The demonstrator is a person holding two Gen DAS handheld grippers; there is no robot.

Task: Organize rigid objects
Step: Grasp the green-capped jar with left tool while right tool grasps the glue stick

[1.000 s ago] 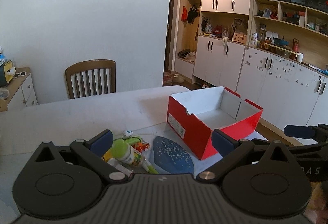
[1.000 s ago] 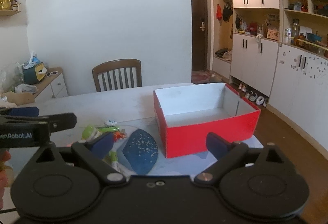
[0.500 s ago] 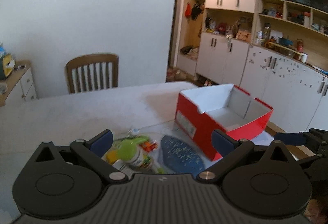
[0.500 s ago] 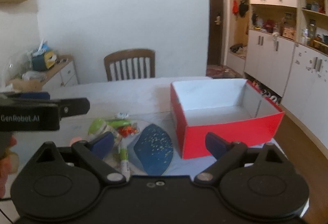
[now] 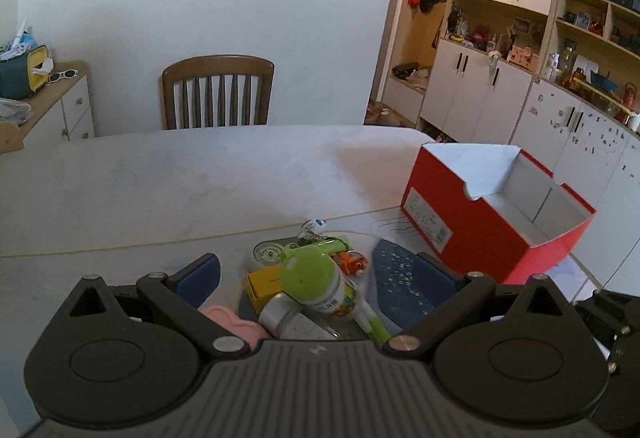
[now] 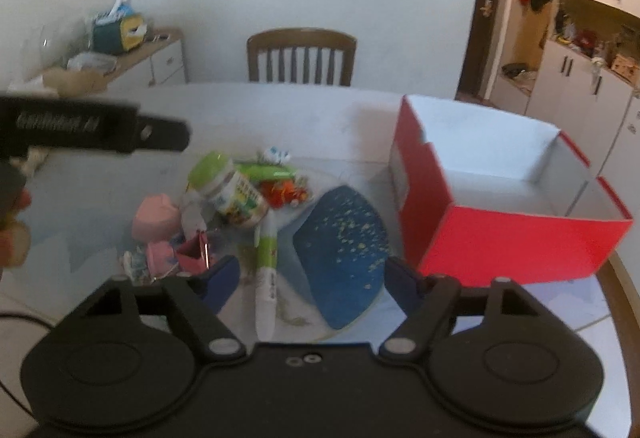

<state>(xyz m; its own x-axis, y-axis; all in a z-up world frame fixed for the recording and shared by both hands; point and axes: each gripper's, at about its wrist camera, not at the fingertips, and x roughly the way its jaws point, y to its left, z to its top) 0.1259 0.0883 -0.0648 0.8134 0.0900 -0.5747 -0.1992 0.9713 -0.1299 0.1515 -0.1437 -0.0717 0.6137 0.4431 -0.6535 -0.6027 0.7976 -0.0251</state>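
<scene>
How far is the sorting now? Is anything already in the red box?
Done: nothing yet; the red box shows only its bare white inside. In hand: nothing; the left claw is open over the pile, and the right claw has its jaws closing, gripping nothing, above the pen and blue piece. Left: the green-capped bottle, pink items and the rest.

1. Soft, even indoor light, moderately bright; no hard shadows on the pale tabletop.
2. Strong fisheye bending at the edges, dark vignette in the corners.
3. Left wrist view fairly sharp.
4. Right wrist view motion-blurred: smeared lettering on the black gripper bar, fuzzy edges on the open red cardboard box.
</scene>
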